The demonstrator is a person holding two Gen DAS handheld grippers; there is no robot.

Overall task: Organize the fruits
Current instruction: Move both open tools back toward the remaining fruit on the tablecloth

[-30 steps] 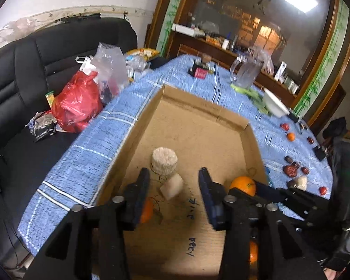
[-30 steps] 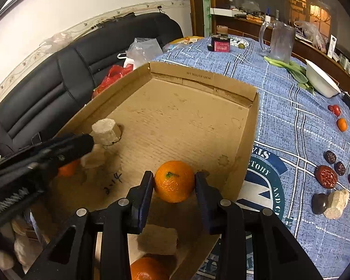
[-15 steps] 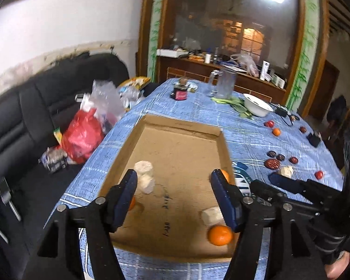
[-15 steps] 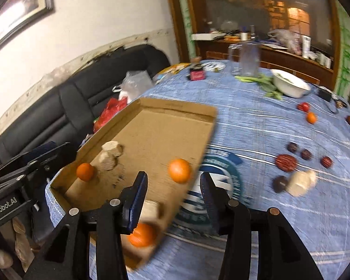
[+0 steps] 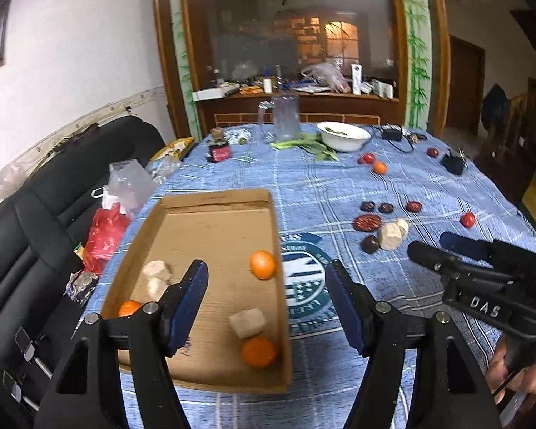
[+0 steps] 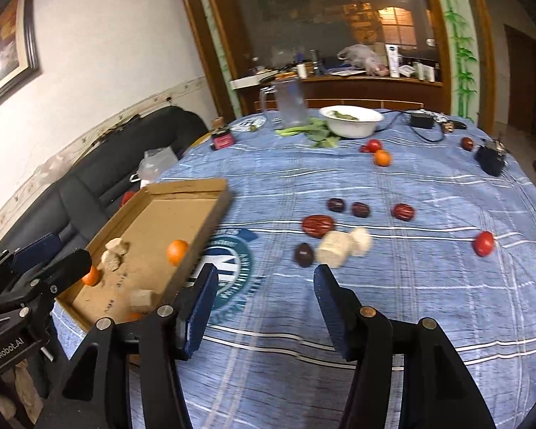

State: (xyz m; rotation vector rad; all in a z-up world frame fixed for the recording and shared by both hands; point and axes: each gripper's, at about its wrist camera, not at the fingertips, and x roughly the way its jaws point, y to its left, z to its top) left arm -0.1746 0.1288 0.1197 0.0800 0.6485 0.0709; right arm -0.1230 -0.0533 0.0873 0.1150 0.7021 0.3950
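A shallow cardboard tray lies on the blue checked tablecloth at the left. It holds three oranges and several pale chunks. Loose on the cloth to the right lie dark red dates, pale chunks, a red fruit and a far orange. My left gripper is open and empty, raised above the tray's near right edge. My right gripper is open and empty, raised above the cloth right of the tray.
At the table's far end stand a glass jug, a white bowl with greens beside it, a small dark jar and chargers with cables. A black sofa with plastic bags lies left of the table.
The right gripper has let go of the orange, which now lies in the tray. Both grippers have opened wider and pulled up and back, the right one swinging right over the cloth.
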